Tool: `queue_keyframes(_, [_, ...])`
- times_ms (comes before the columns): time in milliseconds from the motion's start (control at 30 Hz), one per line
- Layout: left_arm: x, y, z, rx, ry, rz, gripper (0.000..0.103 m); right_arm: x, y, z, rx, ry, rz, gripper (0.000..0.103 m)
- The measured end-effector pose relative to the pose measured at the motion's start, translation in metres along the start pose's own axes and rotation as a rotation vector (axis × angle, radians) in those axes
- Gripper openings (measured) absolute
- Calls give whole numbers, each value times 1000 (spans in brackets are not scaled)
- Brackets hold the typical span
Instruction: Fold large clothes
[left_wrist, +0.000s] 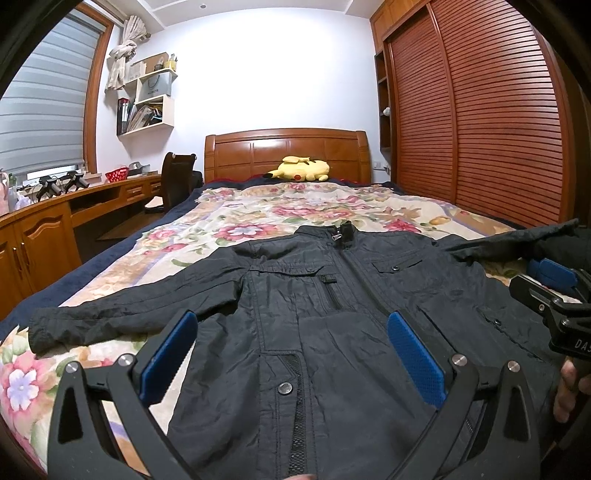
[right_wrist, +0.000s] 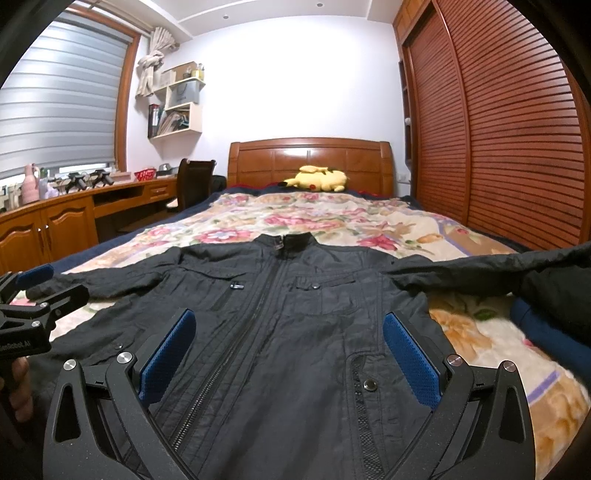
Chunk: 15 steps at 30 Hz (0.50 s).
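Observation:
A black zip-up jacket (left_wrist: 332, 295) (right_wrist: 295, 295) lies front up on the floral bedspread (left_wrist: 258, 214), collar toward the headboard. One sleeve (left_wrist: 110, 314) stretches out to the left, and the other sleeve (right_wrist: 480, 269) runs off to the right. My left gripper (left_wrist: 292, 315) hovers open over the jacket's lower left front, with nothing between its blue pads (left_wrist: 170, 354). My right gripper (right_wrist: 289, 314) is open over the lower right front, also holding nothing. Each gripper shows at the edge of the other's view: the right gripper (left_wrist: 546, 291) and the left gripper (right_wrist: 40, 291).
A yellow plush toy (left_wrist: 301, 169) lies by the wooden headboard (left_wrist: 288, 147). A desk (left_wrist: 55, 218) and chair (left_wrist: 177, 181) stand left of the bed, and louvred wardrobe doors (left_wrist: 480, 110) run along the right. A hand (left_wrist: 569, 391) holds the right gripper's handle.

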<state>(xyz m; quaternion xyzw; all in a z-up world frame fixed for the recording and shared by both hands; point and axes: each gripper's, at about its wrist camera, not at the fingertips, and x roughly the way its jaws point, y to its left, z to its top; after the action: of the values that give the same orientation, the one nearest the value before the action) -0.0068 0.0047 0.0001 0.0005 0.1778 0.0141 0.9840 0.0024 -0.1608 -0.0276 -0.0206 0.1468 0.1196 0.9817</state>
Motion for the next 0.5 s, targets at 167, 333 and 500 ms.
queue_keyframes(167, [0, 1, 0, -1, -1, 0, 103, 0, -1, 0, 0, -1, 1, 103])
queue_keyframes(333, [0, 1, 0, -1, 0, 0, 103, 0, -1, -1, -1, -3, 0, 103])
queue_keyframes(500, [0, 1, 0, -1, -1, 0, 103, -1, 0, 2, -1, -3, 0, 103])
